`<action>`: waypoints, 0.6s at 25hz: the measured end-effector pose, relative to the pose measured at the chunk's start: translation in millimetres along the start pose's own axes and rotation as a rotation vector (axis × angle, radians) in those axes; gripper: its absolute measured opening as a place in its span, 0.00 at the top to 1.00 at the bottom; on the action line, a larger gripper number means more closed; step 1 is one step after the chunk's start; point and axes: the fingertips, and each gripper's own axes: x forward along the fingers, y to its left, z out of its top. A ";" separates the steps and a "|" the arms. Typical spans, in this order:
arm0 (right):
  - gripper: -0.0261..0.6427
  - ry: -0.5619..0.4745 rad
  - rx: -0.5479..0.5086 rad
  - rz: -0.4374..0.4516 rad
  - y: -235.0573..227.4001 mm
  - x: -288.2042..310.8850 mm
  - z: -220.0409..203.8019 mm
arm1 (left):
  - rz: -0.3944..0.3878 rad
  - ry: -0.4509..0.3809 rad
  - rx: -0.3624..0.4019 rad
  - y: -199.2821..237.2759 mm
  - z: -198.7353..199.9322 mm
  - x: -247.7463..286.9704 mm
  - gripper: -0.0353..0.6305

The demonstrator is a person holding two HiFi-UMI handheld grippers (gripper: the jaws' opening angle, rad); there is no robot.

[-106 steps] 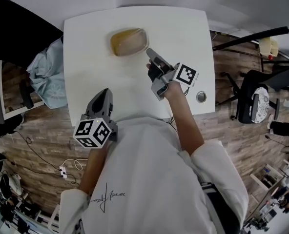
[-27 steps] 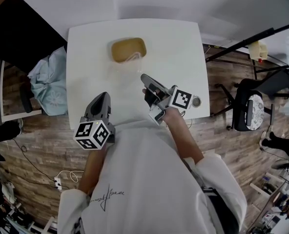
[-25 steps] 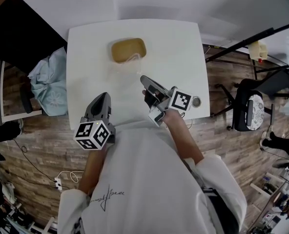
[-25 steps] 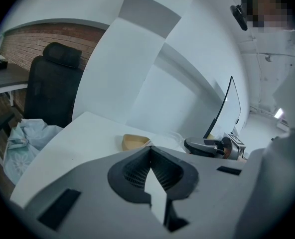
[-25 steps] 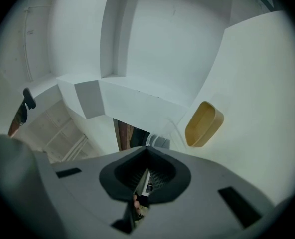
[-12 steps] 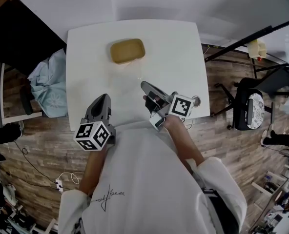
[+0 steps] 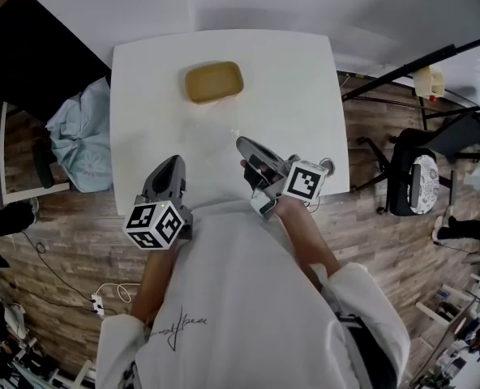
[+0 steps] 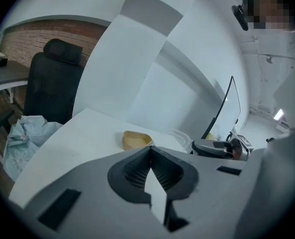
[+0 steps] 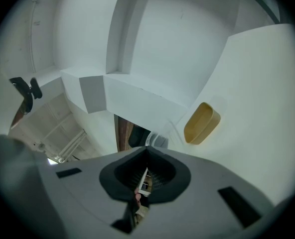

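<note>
the right claw [image 7: 242,143] has drawn back over the past four seconds from beside the tan tray [image 7: 214,82] toward the near edge of the white desk [image 7: 293,71], and the clear lid [image 7: 216,118] that sat at the tray has come away with it. the left claw [image 7: 173,163] has kept its place. the right claw now hangs over the near half of the desk, pointing up and left toward the tray. its jaws are pressed together with the lid's near edge caught at their tips, as best the right gripper view shows. the lid, faint against the white top, lies between the claw and the tray, its far edge just short of the tray. the tray sits open on the far half of the desk, a little left of centre and well apart from both claws. the left claw hovers at the desk's near-left edge, jaws closed tip to tip with nothing between them, aimed at the tray across bare desk. a small round metal fitting [image 7: 327,167] is set in the desk's near-right corner, just beside the right claw's marker cube. left of the desk a pale blue cloth [image 7: 79,136] is draped over a dark chair [image 8: 53,88]. a black office chair [image 7: 418,181] stands on the wood floor [image 7: 70,241] to the right.
</note>
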 end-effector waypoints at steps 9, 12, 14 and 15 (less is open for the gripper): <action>0.94 0.002 0.002 0.006 2.1 1.5 0.4 | -0.002 0.009 -0.006 2.5 -1.2 2.2 0.94; 0.94 0.001 0.004 0.016 4.8 2.5 1.1 | -0.004 0.014 -0.005 2.8 -2.0 2.8 0.94; 0.94 0.004 0.000 0.020 6.8 3.3 1.3 | -0.004 0.015 -0.004 3.2 -2.0 2.5 0.94; 0.94 0.005 0.001 0.021 7.0 3.4 1.1 | -0.004 0.015 -0.005 3.3 -2.0 2.3 0.94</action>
